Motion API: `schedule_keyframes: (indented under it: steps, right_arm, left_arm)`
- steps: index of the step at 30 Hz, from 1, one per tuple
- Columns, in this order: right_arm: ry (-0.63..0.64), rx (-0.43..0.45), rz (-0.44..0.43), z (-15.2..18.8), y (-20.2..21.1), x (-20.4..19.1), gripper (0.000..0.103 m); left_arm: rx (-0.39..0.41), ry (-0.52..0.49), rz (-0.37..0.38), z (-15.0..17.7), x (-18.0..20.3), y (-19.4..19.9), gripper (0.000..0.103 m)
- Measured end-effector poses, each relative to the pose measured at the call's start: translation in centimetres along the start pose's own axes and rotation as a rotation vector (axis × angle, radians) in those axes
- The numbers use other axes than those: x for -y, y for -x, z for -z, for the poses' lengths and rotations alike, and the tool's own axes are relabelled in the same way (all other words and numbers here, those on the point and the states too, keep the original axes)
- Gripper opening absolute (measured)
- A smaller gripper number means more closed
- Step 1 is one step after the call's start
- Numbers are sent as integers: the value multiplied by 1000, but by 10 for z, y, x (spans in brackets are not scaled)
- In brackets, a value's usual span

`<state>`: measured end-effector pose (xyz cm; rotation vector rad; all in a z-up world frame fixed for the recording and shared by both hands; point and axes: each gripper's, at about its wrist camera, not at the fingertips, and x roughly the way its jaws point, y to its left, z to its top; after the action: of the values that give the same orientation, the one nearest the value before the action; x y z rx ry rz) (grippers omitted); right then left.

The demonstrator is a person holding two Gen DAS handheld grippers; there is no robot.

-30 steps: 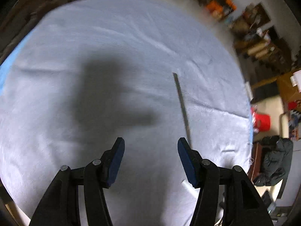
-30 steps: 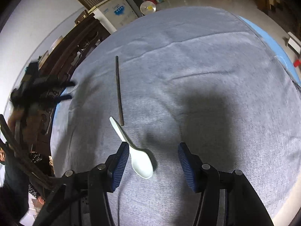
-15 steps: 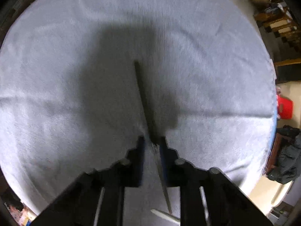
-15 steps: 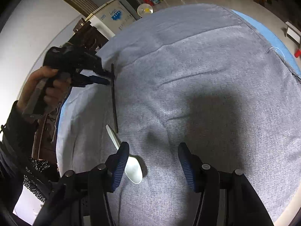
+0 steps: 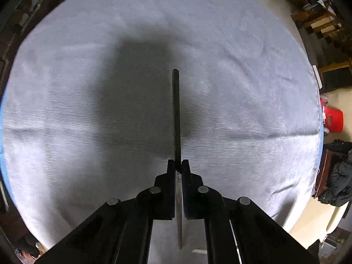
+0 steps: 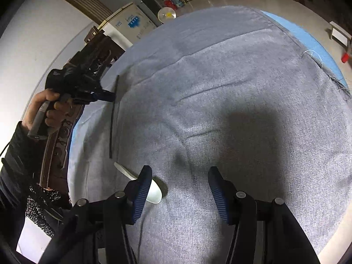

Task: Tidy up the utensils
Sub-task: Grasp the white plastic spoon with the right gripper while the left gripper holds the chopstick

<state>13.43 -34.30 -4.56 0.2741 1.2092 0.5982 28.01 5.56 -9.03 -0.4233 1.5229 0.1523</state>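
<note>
Grey cloth [image 6: 242, 77] covers the worktop. Left gripper [image 5: 178, 165] has its fingers clamped on the chopstick [image 5: 176, 110]. Right gripper [image 6: 179, 189] hovers half open, empty, the spoon [image 6: 154, 192] beside its left finger.

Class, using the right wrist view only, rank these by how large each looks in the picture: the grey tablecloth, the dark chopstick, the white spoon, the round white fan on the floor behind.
1. Grey tablecloth, by far the largest.
2. Dark chopstick, longest of the rest, though thin.
3. White spoon, partly hidden by the right gripper.
4. Round white fan; it looks smallest, but it stands far from the camera, so its true size is unsure.
</note>
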Motion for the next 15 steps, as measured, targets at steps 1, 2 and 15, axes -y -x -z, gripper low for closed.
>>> schedule_keyframes:
  steps: [1, 2, 15]
  right_arm:
    - [-7, -7, 1, 0, 1, -1, 57]
    - [-12, -8, -5, 0, 3, -2, 57]
    - [-377, -176, -196, 41, -33, 11, 36]
  left_arm:
    - [1, -17, -10, 3, -6, 5, 5]
    - [8, -43, -26, 8, -12, 10, 5]
    - [-13, -180, -109, 114, -95, 11, 5]
